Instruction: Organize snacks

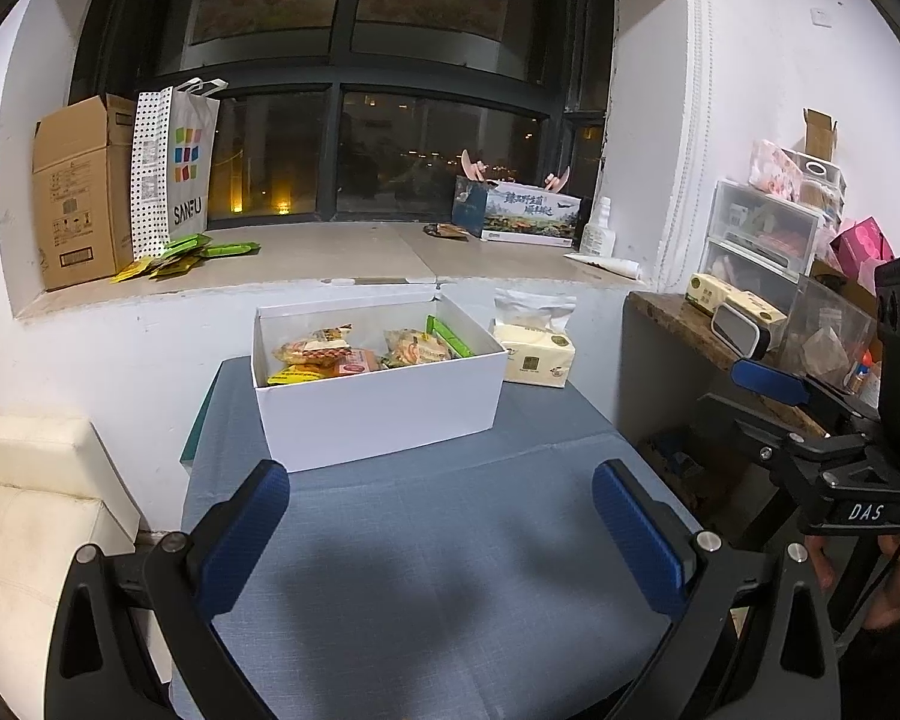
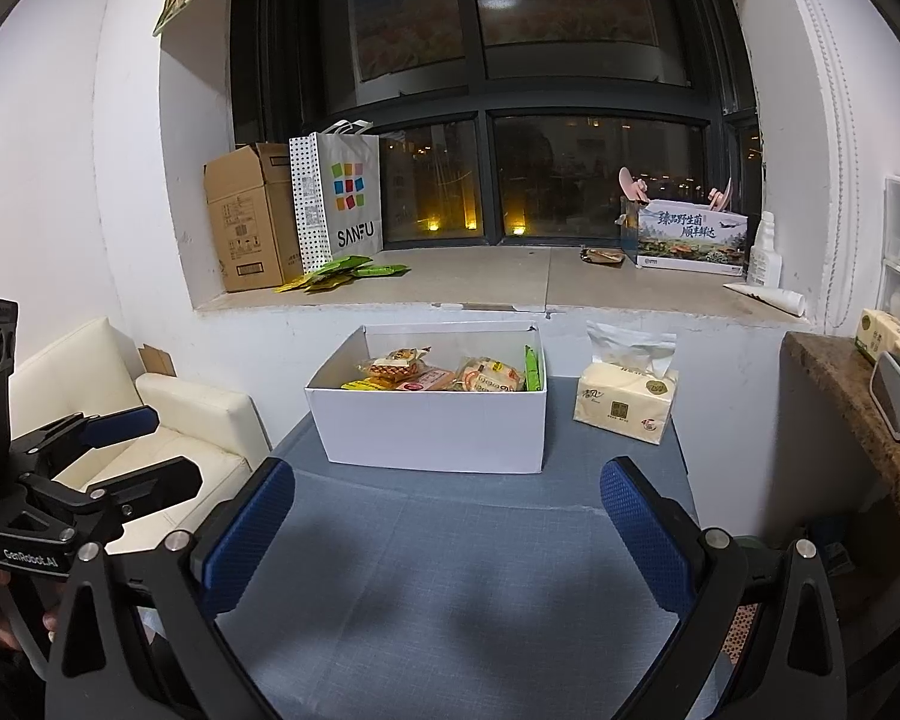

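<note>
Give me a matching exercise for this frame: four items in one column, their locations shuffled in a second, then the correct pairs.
Items:
1. white box
2. tissue pack
3. SANFU bag
4. green packets

Places:
A. standing on the windowsill, beside the cardboard box
B. on the blue table, right of the white box
C. lying flat on the windowsill
D. middle of the blue table, holding snacks

Pairs: 1-D, 2-B, 3-A, 4-C

A lived-in home room: cream sofa [image 2: 168, 420] at left, night window with cluttered sill [image 2: 480, 276], plastic drawers [image 1: 762, 234] at right, tissue pack [image 2: 627, 399] on the bench [image 2: 450, 570].
</note>
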A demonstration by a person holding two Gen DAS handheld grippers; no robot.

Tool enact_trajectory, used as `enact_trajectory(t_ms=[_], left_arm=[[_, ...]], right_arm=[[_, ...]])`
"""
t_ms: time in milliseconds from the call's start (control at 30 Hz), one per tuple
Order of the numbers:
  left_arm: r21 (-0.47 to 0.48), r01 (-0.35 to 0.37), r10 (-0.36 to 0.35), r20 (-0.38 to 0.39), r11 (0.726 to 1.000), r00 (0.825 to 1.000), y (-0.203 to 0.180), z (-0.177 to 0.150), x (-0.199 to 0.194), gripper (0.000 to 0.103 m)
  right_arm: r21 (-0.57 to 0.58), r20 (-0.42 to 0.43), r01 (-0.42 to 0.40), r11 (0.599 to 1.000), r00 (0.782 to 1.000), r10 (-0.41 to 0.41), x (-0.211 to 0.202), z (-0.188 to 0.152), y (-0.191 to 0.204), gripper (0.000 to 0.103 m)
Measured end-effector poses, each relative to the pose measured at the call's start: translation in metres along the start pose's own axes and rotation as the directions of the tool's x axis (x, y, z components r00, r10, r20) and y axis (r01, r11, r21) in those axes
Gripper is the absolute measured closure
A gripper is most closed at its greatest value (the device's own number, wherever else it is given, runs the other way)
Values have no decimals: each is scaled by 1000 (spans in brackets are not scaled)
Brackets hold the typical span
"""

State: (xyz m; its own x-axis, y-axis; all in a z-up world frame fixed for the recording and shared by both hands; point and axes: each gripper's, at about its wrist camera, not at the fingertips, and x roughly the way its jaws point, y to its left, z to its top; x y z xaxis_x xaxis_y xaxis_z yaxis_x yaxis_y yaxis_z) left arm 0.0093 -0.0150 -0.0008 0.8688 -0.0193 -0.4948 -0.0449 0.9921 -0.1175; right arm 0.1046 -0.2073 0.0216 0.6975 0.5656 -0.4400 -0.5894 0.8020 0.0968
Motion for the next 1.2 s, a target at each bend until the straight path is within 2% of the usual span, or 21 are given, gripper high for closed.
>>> enact_trajectory(t_ms=[1200], left_arm=[[9, -10, 10, -3, 1000, 1000, 0, -1, 1, 0]], right_arm=[[-8, -10, 0, 1000, 1000, -1, 0, -2, 3, 0]])
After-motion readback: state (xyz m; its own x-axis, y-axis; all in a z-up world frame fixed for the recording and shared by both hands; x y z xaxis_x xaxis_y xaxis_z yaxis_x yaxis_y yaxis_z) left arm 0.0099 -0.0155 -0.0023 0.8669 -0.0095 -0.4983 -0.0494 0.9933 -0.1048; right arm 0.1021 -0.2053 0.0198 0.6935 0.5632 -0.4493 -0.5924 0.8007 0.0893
